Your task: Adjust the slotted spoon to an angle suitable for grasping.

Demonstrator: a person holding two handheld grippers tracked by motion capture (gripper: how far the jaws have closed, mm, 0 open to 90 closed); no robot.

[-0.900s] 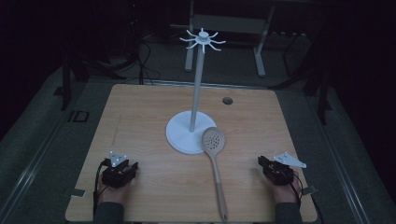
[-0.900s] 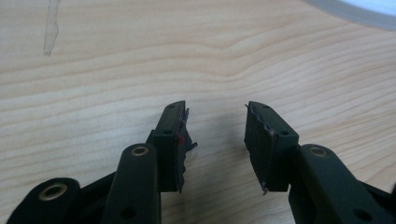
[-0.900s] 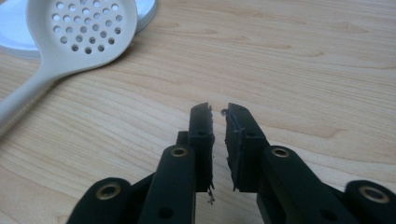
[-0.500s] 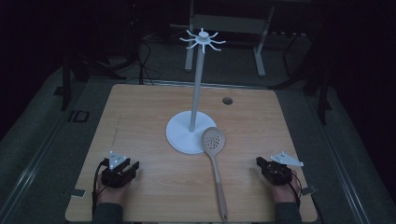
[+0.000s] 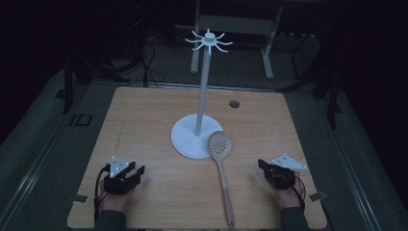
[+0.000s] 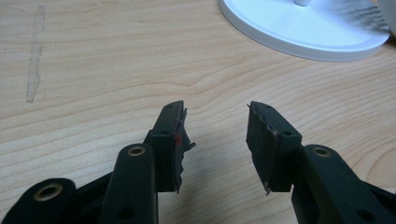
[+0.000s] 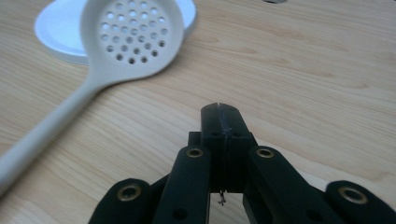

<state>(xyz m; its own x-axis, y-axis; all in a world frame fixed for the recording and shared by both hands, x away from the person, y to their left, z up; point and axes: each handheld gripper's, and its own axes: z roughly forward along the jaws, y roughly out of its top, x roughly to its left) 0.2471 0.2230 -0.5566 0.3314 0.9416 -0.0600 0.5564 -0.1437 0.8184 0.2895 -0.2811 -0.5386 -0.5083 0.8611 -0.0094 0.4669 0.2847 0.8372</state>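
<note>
Nothing has shifted since the earlier frames: left gripper rests on the bench, jaws well apart and empty; right gripper rests pressed closed, empty. Between them lies the slotted spoon, bowl touching the hanging stand. Work seems unstarted; next, grasp the handle. No containers.
</note>
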